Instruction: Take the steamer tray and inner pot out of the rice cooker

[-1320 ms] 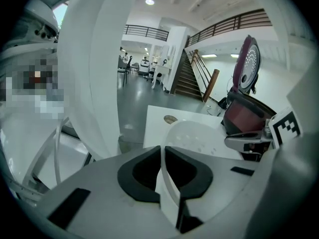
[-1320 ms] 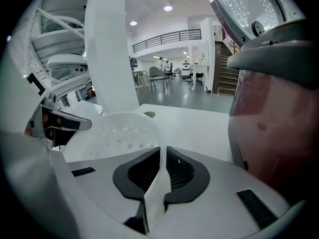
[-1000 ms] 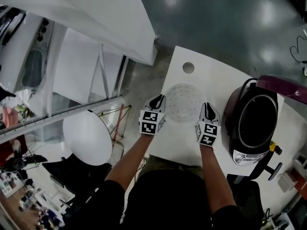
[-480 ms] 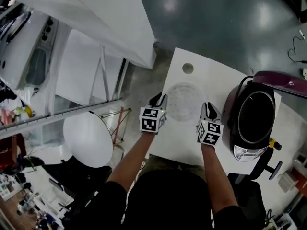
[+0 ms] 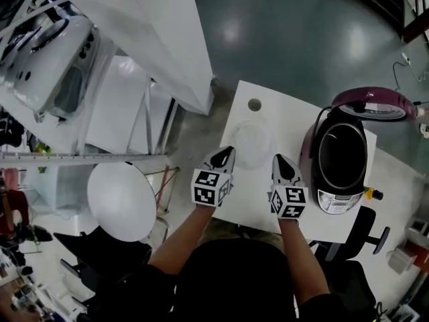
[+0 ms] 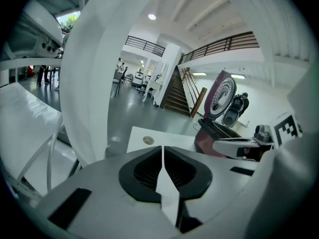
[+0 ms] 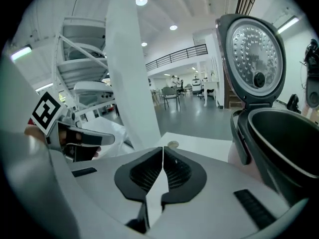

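**A:** Well, what does the head view give us?

**B:** The steamer tray (image 5: 249, 141) is already out. It sits on the counter (image 5: 251, 196), just ahead of and between the left gripper (image 5: 224, 154) and the right gripper (image 5: 280, 164). Both are held side by side above the counter, pointing forward and down. The inner pot (image 5: 342, 158) is still in the rice cooker (image 5: 333, 203), off to the right of the right jaws.

**A:** And the left gripper view?

**B:** Its jaws have just closed and now meet with nothing between them. The cooker stands well off to their right.

**A:** The right gripper view?

**B:** Same there: the jaws have just closed and are together, empty. The pot's dark mouth is near on their right, under the raised lid (image 7: 254, 49). I'd judge the right hand the nearer one for the pot.
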Demonstrator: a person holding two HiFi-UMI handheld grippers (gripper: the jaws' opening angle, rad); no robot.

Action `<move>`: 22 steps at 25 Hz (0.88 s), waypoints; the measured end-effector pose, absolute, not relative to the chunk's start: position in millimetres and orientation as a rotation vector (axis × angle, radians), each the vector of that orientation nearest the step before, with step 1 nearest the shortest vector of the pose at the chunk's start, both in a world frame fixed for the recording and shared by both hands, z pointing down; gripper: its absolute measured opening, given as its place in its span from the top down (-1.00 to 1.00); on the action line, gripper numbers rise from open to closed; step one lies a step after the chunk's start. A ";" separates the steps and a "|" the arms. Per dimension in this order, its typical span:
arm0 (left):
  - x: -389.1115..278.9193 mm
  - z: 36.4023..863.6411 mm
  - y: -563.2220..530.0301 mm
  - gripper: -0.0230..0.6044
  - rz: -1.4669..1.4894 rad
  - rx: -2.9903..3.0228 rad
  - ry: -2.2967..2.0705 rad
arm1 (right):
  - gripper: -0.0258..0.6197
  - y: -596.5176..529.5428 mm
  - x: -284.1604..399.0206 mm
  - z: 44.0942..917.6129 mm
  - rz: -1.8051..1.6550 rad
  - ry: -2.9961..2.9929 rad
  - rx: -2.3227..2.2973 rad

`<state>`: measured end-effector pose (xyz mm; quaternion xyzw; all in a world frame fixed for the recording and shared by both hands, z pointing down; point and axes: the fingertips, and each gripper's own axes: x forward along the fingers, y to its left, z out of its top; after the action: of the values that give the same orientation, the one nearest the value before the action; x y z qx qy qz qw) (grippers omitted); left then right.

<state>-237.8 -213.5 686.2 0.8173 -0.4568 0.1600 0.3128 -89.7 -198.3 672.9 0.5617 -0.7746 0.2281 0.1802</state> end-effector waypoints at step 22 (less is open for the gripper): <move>-76.0 583.9 -150.4 0.90 0.325 2.357 -1.104 | 0.92 -106.5 106.4 538.5 0.424 -2.181 1.822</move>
<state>-76.0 -150.4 583.9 0.8686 -0.4069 0.1198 0.2561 106.4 -106.5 538.5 0.6285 -0.7521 0.1463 0.1338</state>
